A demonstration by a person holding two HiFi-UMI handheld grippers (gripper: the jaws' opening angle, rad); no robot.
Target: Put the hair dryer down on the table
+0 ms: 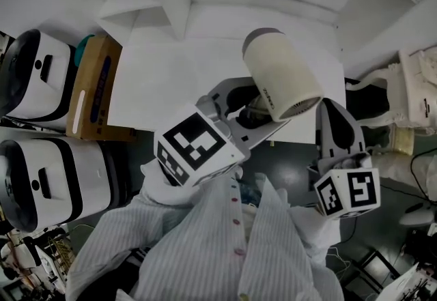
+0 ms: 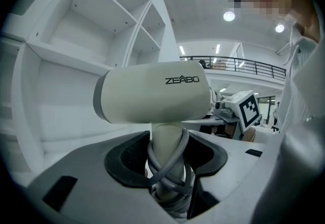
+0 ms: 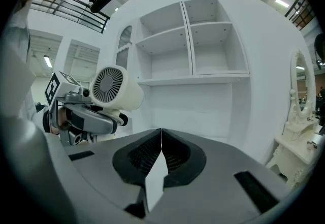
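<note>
Left gripper view reads "ZEABO" on the hair dryer, its cord-wrapped handle clamped in the left gripper above the table; right gripper view alone shows its rear grille, the right gripper pressed together, empty.

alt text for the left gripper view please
A cream hair dryer stands upright, its handle, wrapped in grey cord, clamped between the jaws of the left gripper. White shelves rise behind on the left.
</note>
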